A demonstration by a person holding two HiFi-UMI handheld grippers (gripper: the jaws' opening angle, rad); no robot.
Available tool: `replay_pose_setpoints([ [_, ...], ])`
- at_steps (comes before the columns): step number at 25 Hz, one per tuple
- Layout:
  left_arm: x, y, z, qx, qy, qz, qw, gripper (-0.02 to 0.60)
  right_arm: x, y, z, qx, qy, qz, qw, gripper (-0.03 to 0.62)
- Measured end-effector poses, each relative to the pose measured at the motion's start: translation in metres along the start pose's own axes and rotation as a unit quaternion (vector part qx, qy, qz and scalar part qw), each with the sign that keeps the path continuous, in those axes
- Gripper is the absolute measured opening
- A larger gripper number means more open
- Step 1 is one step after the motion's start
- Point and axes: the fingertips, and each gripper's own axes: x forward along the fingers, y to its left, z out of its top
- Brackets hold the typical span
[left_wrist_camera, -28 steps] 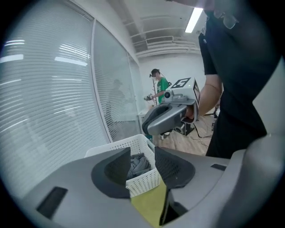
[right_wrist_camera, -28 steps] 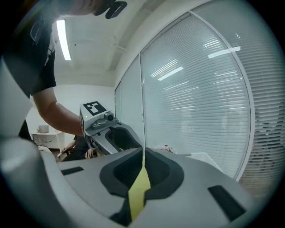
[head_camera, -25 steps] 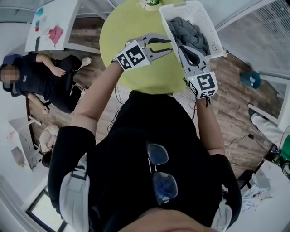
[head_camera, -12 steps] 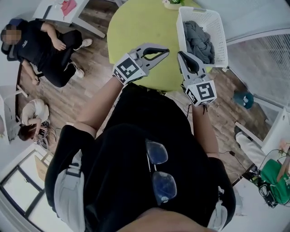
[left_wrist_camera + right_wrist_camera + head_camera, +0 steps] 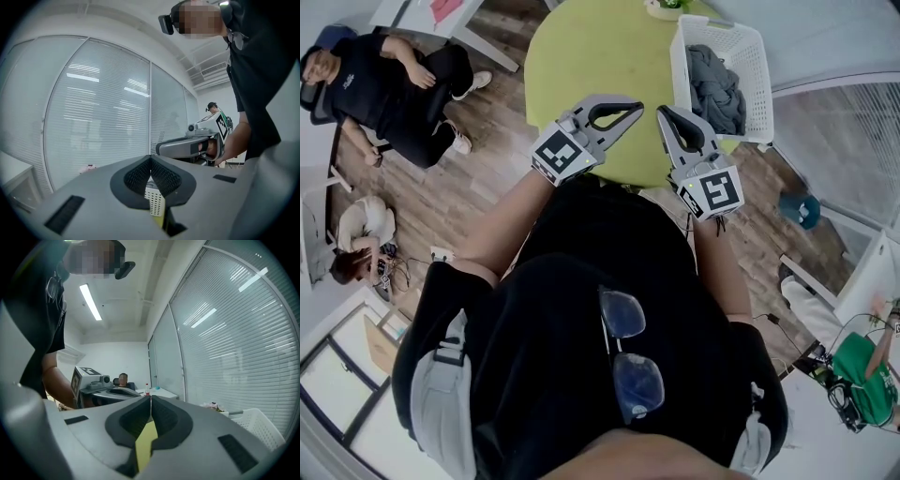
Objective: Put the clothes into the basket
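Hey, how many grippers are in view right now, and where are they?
2. The left gripper is over the green table's near edge; the right gripper is beside it, nearer the white basket. Both are shut and empty.

head view steeply down on table (image 5: 591, 66), gripper views level, all sharing basket (image 5: 758, 84)

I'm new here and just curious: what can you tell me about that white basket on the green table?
The white basket looks like plastic. It is rectangular, with lattice walls full of small holes and a rim that flares outward. It stands upright, open side up, at the far right edge of the round yellow-green table. A crumpled heap of grey clothes lies inside. Only the table and the clothes touch it; the left gripper and right gripper are short of it, jaws together.
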Motion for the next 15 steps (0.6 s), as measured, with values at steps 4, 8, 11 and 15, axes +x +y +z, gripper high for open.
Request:
replay_pose_setpoints([
  [4, -0.0008, 0.0014, 0.0021, 0.003, -0.004, 0.004, 1.0000, 0.009, 0.0033, 0.0034, 0.0011, -0.002, 0.001, 0.001, 1.000, 0.028],
  [8, -0.0007, 0.0025, 0.0039, 0.000, -0.010, 0.008, 0.9999, 0.009, 0.0029, 0.0043, 0.0009, -0.003, 0.002, -0.002, 1.000, 0.028],
  [11, 0.0011, 0.0024, 0.0056, 0.002, -0.012, 0.006, 0.9999, 0.009, 0.0014, 0.0033, 0.0016, -0.003, 0.000, -0.005, 1.000, 0.028],
  [15, 0.0042, 0.0008, 0.0070, 0.002, -0.012, 0.001, 0.9999, 0.009, -0.0008, 0.0018, 0.0038, -0.006, 0.003, -0.009, 1.000, 0.028],
])
